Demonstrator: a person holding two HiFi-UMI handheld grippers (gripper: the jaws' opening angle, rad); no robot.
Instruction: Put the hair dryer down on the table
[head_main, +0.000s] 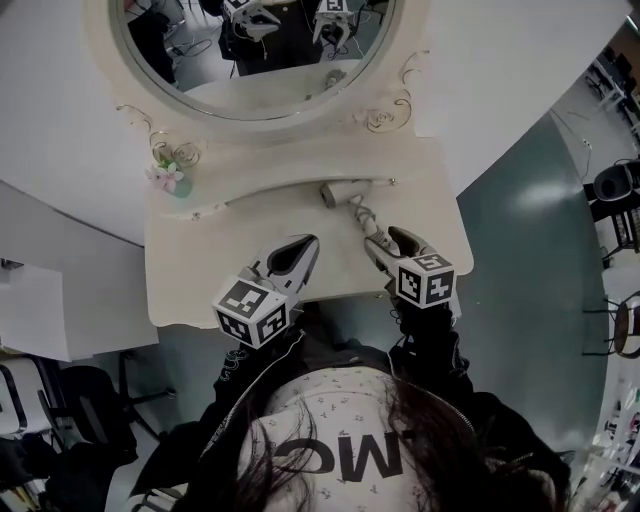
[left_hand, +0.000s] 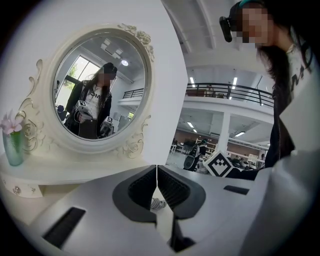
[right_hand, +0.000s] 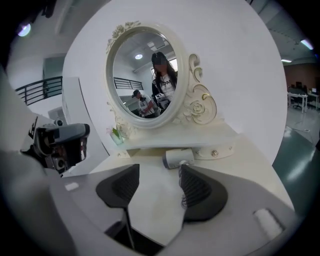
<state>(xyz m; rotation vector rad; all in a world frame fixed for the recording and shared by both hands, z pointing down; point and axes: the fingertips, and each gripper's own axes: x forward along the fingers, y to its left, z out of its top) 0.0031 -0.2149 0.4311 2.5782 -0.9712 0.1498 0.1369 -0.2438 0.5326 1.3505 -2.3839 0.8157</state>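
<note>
The pale grey hair dryer (head_main: 336, 193) lies on the cream vanity table (head_main: 210, 260), close under the mirror's shelf. Its coiled cord (head_main: 367, 221) trails back toward my right gripper (head_main: 384, 237). That gripper is open just short of the dryer and holds nothing. In the right gripper view the dryer (right_hand: 178, 158) rests beyond the spread jaws of the right gripper (right_hand: 157, 176), with the cord (right_hand: 183, 201) beside the right jaw. My left gripper (head_main: 308, 244) hovers over the table's middle, shut and empty. In its own view the left gripper (left_hand: 157, 175) shows pads pressed together.
An oval mirror (head_main: 258, 50) in an ornate cream frame stands at the table's back. A small green vase with pink flowers (head_main: 170, 179) sits on the shelf's left end. The table's front edge (head_main: 200, 318) is near the person's body. Grey floor lies to the right.
</note>
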